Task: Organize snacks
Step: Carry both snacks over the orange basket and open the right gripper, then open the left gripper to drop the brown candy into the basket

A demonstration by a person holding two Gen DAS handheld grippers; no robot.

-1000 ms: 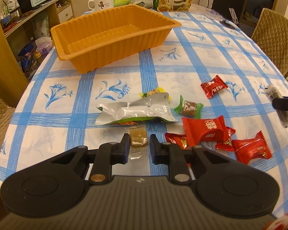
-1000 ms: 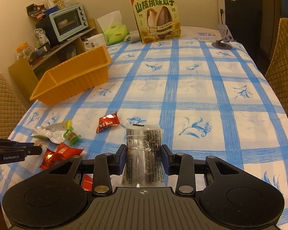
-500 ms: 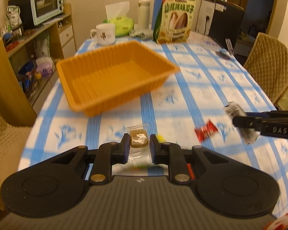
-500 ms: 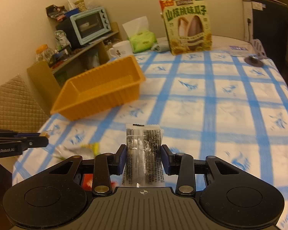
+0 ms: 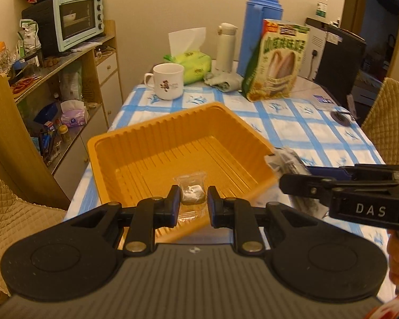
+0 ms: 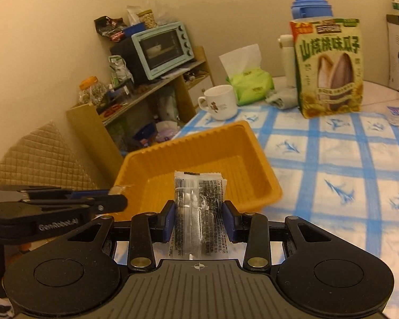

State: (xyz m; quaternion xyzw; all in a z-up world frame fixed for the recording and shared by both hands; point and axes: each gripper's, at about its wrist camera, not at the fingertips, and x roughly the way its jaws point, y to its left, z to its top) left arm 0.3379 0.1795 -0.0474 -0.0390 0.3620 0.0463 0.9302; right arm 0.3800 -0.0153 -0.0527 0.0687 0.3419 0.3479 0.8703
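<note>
Snacks ride in both your grippers: the left gripper [image 5: 193,203] is clenched on a small clear-wrapped candy [image 5: 191,196], the right gripper [image 6: 199,216] on a dark packet [image 6: 199,202], both over the near side of the orange basket [image 5: 146,159], which sits near the tabletop's left edge. Releasing short would probably drop them outside (your grippers crowd each other, so they could bump). The mug [image 5: 167,81] and seed bag [image 5: 276,61] stand clear at the far end.
</note>
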